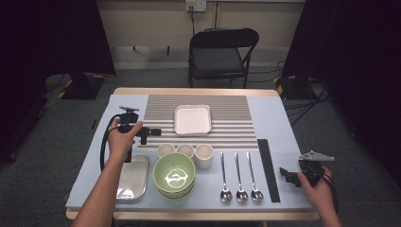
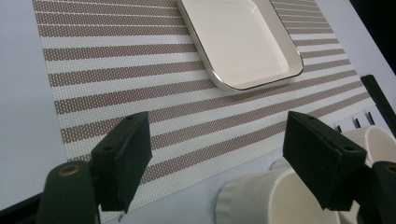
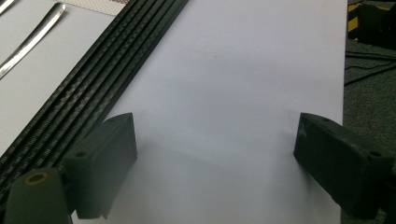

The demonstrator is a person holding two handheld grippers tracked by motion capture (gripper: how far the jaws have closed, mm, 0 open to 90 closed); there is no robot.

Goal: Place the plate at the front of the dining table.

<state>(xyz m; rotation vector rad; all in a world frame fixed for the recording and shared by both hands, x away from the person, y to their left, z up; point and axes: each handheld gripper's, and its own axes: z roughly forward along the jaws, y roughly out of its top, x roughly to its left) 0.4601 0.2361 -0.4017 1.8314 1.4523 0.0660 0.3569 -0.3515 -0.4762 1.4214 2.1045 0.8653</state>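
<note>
The left gripper [image 1: 150, 134] is hovering over the left edge of the striped mat [image 1: 236, 127], its jaws standing wide apart with nothing between them. In the left gripper view the jaws are framing the mat [image 2: 140, 79] and pointing toward the white tray [image 2: 238, 42], which is lying flat on the mat ahead of them. The nearest cup [image 2: 266, 200] is sitting just below and beside the right-hand jaw in that view, not touching it as far as can be told.

In the high view three cups are standing in a row just off the mat's near edge: the left cup [image 1: 166, 150], the middle cup [image 1: 185, 150] and the right cup [image 1: 204, 155]. The green bowl [image 1: 174, 174] is sitting just in front of them, touching or nearly touching the left two. A metal tray [image 1: 132, 182] is lying left of the bowl, under the person's left forearm.

Three spoons [image 1: 239, 182] are lying side by side right of the bowl, bowls toward the person. A black strip [image 1: 268, 170] is lying right of them.

The right gripper [image 1: 289, 176] is hanging over the desk [image 1: 279, 118] near its right front corner, jaws also wide apart and holding nothing. In the right gripper view the strip [image 3: 93, 84] is running diagonally just left of the left-hand jaw.
</note>
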